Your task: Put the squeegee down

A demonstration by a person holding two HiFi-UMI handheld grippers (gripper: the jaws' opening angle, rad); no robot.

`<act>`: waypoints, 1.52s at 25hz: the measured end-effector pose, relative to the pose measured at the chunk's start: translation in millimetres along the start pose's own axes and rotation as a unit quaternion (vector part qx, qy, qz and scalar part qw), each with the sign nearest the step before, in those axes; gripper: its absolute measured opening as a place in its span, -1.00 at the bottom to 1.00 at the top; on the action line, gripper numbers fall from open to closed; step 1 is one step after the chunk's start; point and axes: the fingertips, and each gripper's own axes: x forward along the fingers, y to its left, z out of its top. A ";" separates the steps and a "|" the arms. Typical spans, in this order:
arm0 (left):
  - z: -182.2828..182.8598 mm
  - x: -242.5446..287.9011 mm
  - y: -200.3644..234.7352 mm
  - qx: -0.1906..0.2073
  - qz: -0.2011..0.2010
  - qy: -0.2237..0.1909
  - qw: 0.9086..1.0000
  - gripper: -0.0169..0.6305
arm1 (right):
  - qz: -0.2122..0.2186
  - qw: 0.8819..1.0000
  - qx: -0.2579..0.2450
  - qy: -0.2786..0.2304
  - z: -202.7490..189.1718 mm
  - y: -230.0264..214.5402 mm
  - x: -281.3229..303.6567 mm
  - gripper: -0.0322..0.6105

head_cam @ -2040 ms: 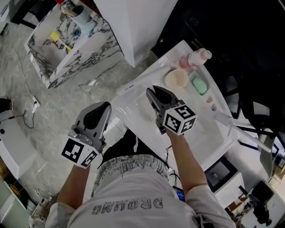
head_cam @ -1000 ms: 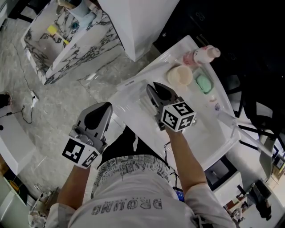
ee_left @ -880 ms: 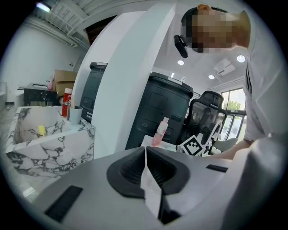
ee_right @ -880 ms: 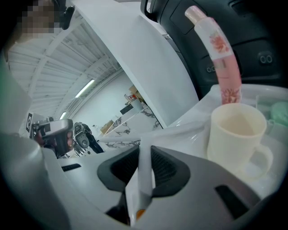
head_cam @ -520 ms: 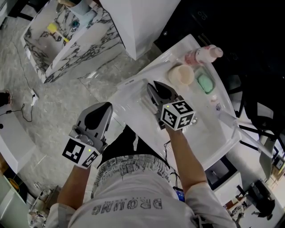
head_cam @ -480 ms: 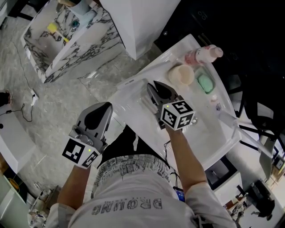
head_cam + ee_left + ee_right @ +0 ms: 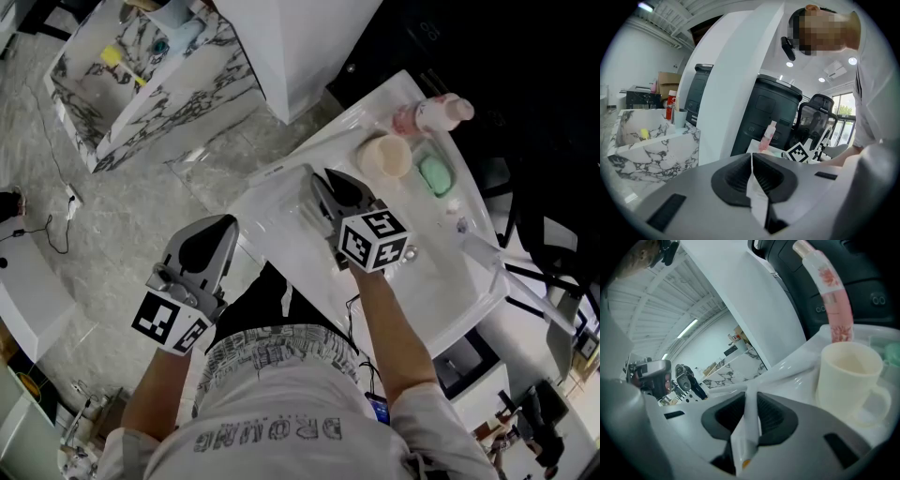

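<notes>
A white squeegee [image 7: 746, 425] has its handle between the jaws of my right gripper [image 7: 749, 395], which is shut on it. Its blade runs crosswise just past the fingertips, over the white washbasin [image 7: 787, 369]. In the head view my right gripper [image 7: 323, 184] hovers above the left part of the basin [image 7: 441, 281], and the squeegee is hard to pick out against the white. My left gripper [image 7: 219, 227] hangs off the basin's left edge, over the floor. In the left gripper view its jaws [image 7: 751, 157] are shut and hold nothing.
At the basin's far end stand a cream mug [image 7: 384, 157], a pink bottle [image 7: 431, 114] and a green soap [image 7: 437, 174]. A marble counter [image 7: 169, 84] with small items is at the upper left. A dark bin [image 7: 780, 117] and an office chair [image 7: 815, 117] stand beyond.
Both grippers keep about the same places and grips. The head view has shifted slightly, so the basin's items sit a little further right.
</notes>
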 end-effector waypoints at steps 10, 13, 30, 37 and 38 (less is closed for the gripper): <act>-1.9 -1.0 -2.0 -0.001 -0.002 -0.001 1.000 -0.88 | 0.000 1.000 -0.007 0.000 -0.8 -0.7 1.3 -0.62; -1.1 -1.6 -2.9 0.000 -0.002 -0.002 1.000 -0.88 | -0.001 1.000 -0.011 0.001 -1.3 -0.9 1.8 -0.62; 5.9 -13.6 -2.2 0.007 0.002 -0.014 1.000 -0.88 | -0.007 1.000 -0.023 0.003 -0.9 0.0 2.6 -0.61; 8.7 -16.6 -3.2 0.007 0.002 -0.019 1.000 -0.88 | -0.006 1.000 -0.027 0.003 3.9 0.8 -0.4 -0.55; 9.4 -16.9 -3.7 0.007 0.002 -0.020 1.000 -0.88 | -0.006 1.000 -0.026 0.003 3.9 1.2 -1.0 -0.52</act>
